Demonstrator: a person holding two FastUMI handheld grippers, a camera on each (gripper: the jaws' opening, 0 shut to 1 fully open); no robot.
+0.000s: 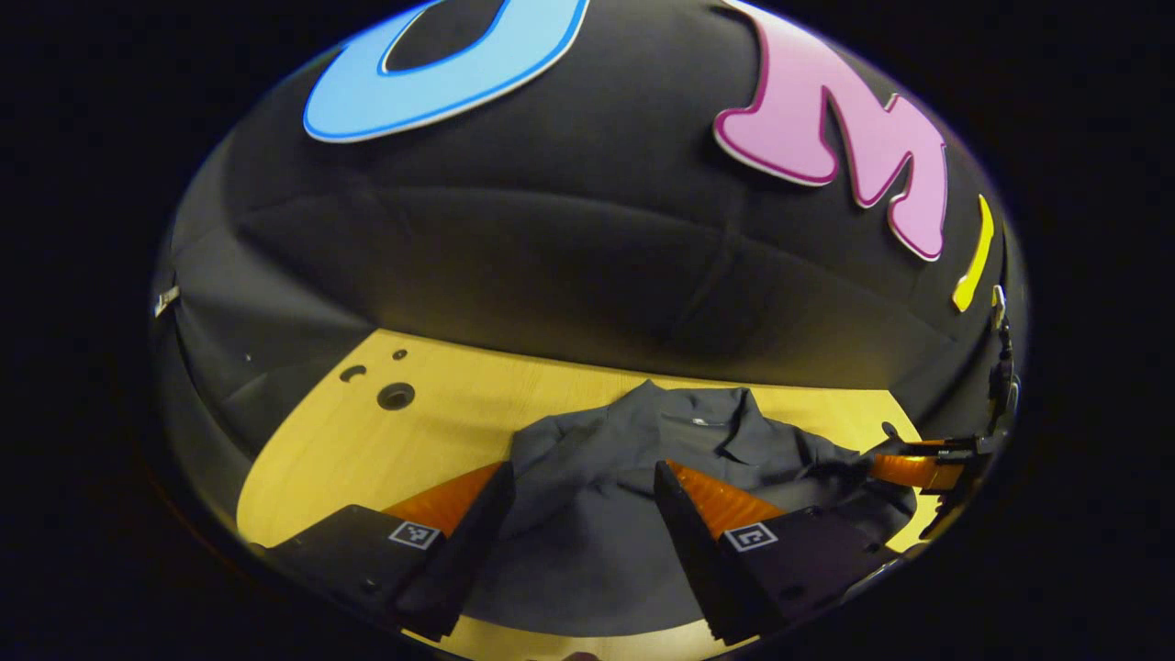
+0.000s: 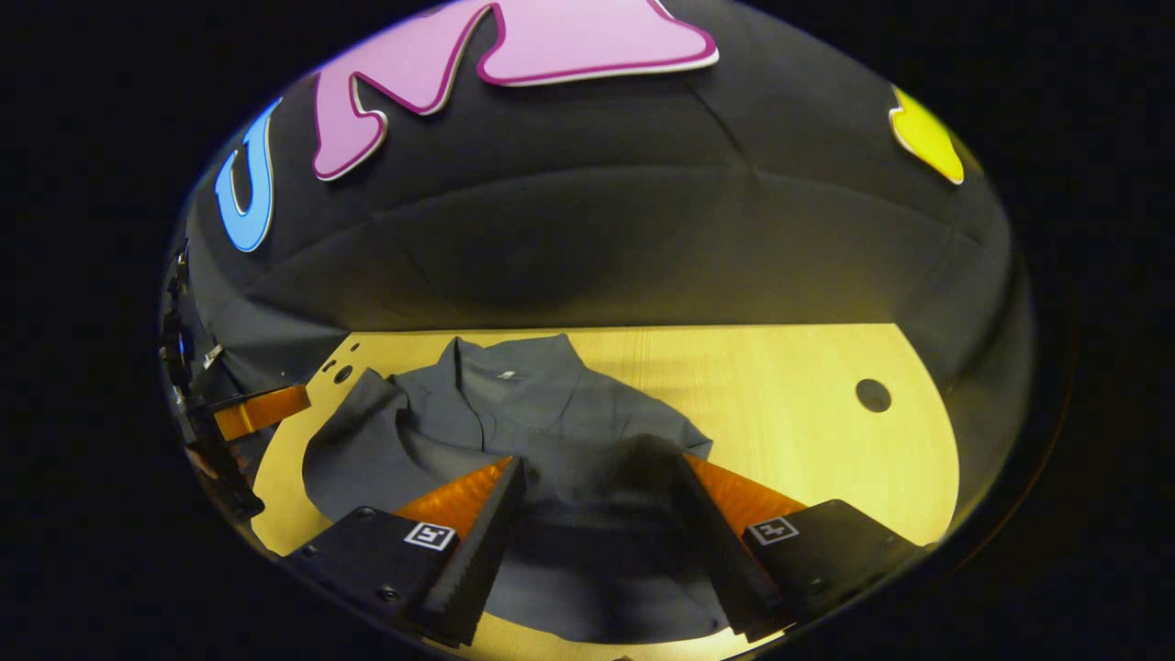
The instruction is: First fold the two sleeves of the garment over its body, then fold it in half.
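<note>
Black booth cloth backs a yellow wooden table (image 1: 367,450) in the left gripper view. On the table lies a dark grey collared garment (image 1: 587,532), collar toward the far edge. The left gripper (image 1: 583,477) hangs above the garment body, fingers spread wide apart and gripping nothing. At the right edge the right gripper (image 1: 918,464) appears beside the garment's sleeve area; its finger state cannot be judged there.

Right gripper view: the same table (image 2: 808,422) carries the garment (image 2: 514,413), one sleeve (image 2: 353,441) lying out to the left. The right gripper (image 2: 597,473) is above the garment, fingers wide apart, nothing between them. The left gripper (image 2: 248,413) shows at the left edge.
</note>
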